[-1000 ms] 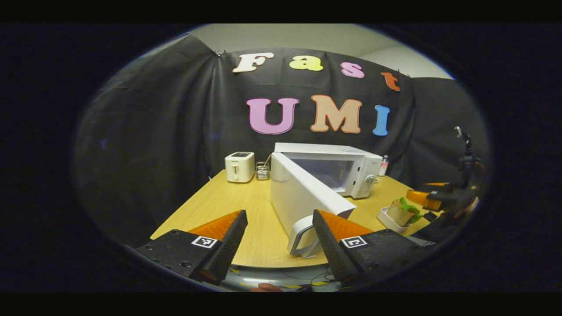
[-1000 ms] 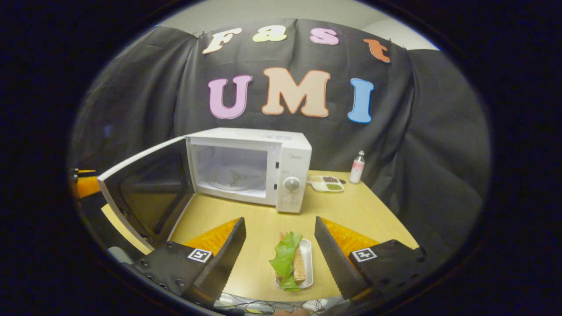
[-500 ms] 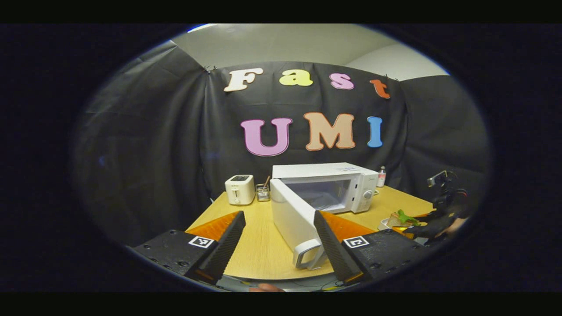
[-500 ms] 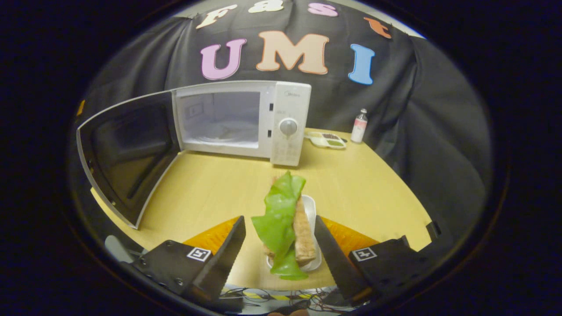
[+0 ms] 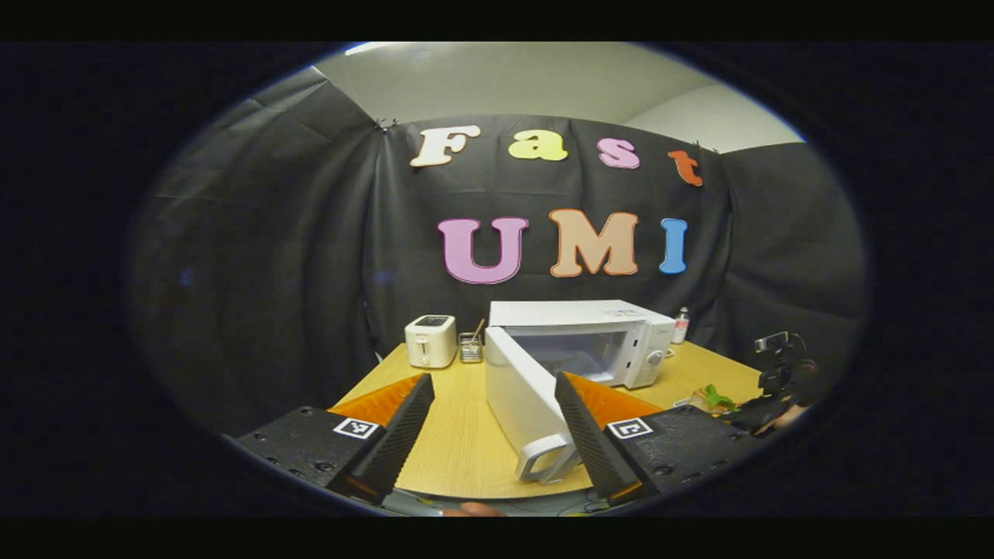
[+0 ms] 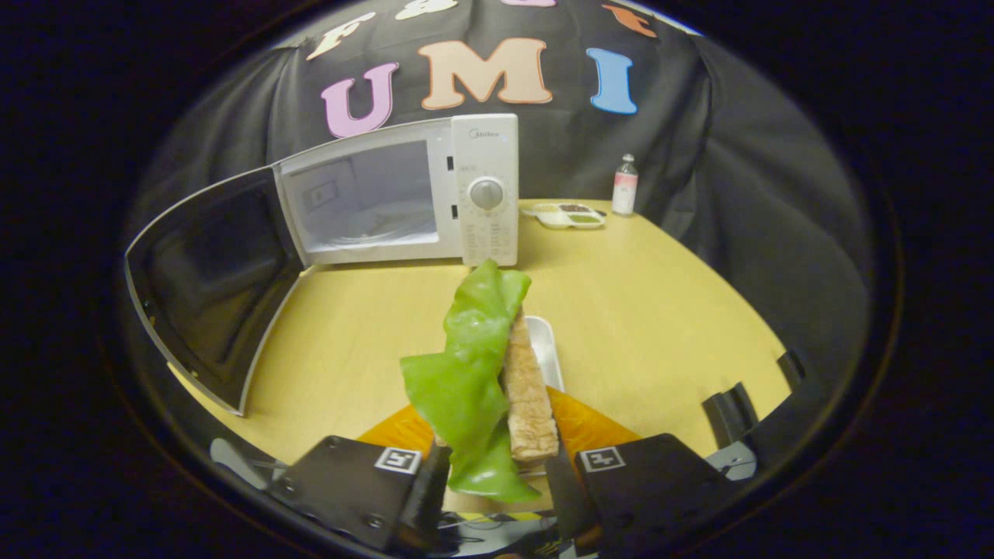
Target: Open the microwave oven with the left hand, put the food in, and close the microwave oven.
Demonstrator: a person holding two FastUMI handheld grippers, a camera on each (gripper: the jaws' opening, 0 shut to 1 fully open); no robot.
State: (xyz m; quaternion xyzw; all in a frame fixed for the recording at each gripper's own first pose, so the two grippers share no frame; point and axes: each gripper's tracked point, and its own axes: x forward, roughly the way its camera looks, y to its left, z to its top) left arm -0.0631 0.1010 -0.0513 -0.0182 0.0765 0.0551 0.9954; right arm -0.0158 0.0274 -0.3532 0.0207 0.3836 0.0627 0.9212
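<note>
Left gripper (image 5: pixel 493 435) held level, fingers spread wide, gripping nothing. Right gripper (image 6: pixel 493 473) tilted downward, fingers closed in close on either side of sandwich (image 6: pixel 497 380).

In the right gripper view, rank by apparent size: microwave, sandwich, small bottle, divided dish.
1. White microwave oven, door open
2. Lettuce-and-bread sandwich, enlarged by sitting close to the camera
3. Divided white dish and small pink-labelled bottle look alike; unranked.

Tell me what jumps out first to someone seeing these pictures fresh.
In the right gripper view, the sandwich with its bright green lettuce leaf stands on edge between the right hand-held gripper fingers, right up close. Behind it the white microwave sits at the back of the wooden table, its door swung wide open to the left.
</note>
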